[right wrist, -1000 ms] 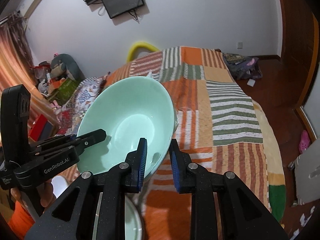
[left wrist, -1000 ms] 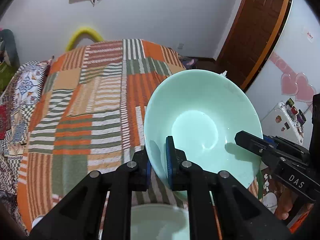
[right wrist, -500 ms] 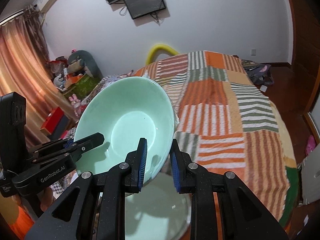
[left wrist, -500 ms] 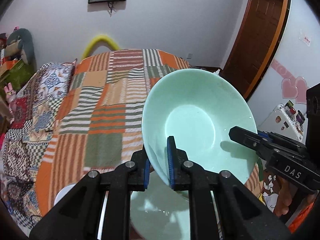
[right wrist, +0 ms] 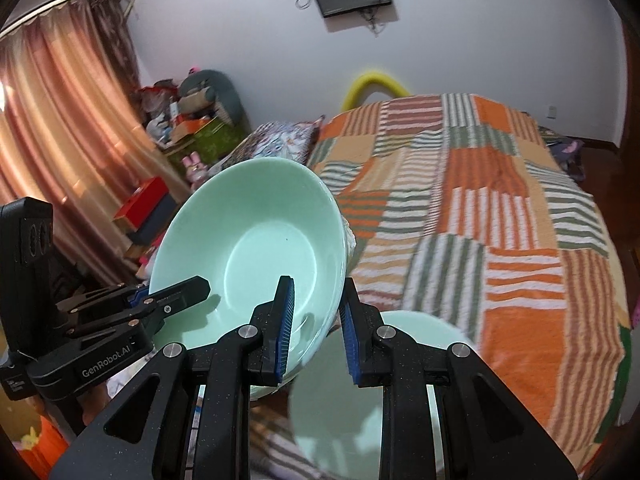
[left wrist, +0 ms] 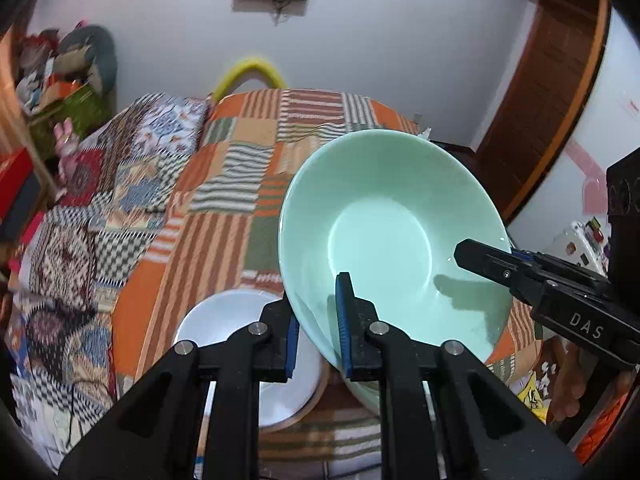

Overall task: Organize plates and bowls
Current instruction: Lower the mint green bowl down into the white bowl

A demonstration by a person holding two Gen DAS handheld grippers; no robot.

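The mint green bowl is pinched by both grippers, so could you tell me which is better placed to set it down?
Probably neither alone: left gripper and right gripper clamp opposite rims of the mint green bowl.

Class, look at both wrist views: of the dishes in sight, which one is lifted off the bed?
The mint-green bowl, tilted and clamped at opposite rims by the left gripper and right gripper. The white plate lies on the bedspread below.

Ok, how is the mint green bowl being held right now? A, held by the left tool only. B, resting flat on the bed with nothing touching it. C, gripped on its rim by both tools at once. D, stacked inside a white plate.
C: the left tool and the right tool each clamp the rim of the tilted mint green bowl, on opposite sides.
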